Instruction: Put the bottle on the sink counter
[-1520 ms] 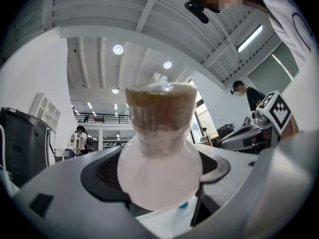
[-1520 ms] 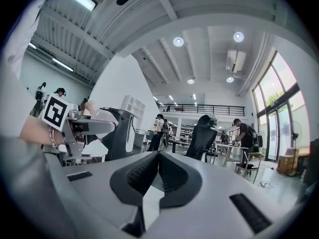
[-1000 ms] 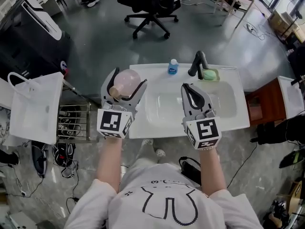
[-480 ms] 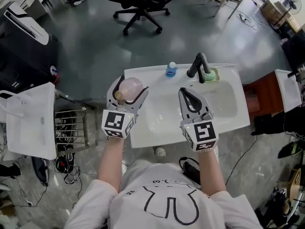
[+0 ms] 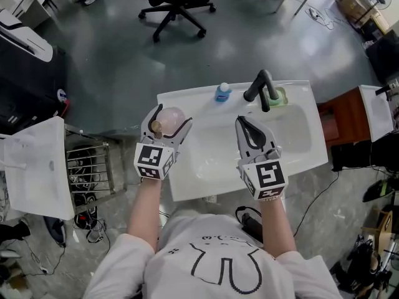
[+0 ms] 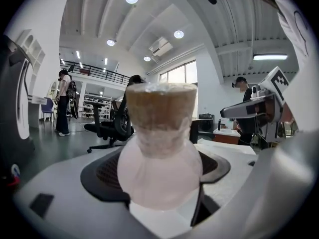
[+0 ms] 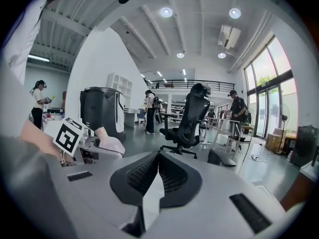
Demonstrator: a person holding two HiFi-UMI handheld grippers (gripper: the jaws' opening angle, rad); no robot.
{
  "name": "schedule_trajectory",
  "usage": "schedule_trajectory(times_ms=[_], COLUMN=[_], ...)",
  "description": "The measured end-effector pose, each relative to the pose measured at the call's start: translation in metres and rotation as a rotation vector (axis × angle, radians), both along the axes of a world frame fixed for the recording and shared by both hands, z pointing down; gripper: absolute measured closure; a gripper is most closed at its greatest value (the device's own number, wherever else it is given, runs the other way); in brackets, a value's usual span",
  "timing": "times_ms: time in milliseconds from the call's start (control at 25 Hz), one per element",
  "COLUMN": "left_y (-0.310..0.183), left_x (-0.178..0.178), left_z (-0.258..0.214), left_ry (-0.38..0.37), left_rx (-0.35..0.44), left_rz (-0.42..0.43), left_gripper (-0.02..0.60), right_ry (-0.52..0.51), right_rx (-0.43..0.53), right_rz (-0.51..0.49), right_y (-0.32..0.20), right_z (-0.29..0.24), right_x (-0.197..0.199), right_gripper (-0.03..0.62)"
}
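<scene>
— Left gripper (image 5: 168, 118)?
— We find it clamped on the pink bottle (image 6: 159, 153), held over the sink counter's (image 5: 187, 180) left edge.
— Right gripper (image 7: 157, 159)?
— We note jaws pressed together, empty, above the basin (image 5: 280, 136).

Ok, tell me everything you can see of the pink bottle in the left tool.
The bottle is round-bellied, translucent pale pink like frosted plastic, narrowing to a short neck under a tan cap. It is held cap up, seemingly leaning a little, with the left tool shut on its belly, one jaw each side. It is over the left end of the white sink counter; whether its base touches can't be told.
</scene>
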State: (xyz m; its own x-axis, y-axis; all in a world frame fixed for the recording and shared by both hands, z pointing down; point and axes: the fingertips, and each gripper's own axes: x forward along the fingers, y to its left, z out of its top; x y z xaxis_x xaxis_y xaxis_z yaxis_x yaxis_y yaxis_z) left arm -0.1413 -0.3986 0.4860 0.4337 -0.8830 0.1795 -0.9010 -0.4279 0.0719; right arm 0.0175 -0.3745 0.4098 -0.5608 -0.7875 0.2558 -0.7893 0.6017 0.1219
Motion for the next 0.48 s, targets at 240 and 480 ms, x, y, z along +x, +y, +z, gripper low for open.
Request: schedule_trajectory(times_ms=[240, 480], left_y=[-0.019, -0.031], left_x=[-0.003, -0.006], left_z=[0.02, 0.047], left_ry=[0.017, 0.026], left_rx=[-0.048, -0.133], left_rz=[0.007, 0.012], left_gripper=[0.175, 0.175], right_ry=[0.008, 0.013], right_rx=[-0.025, -0.046], right_rz=[0.01, 0.009], right_y=[-0.011, -0.02], right_z=[0.011, 0.021], right_x=[0.001, 0.002], right_gripper=[0.565, 0.565])
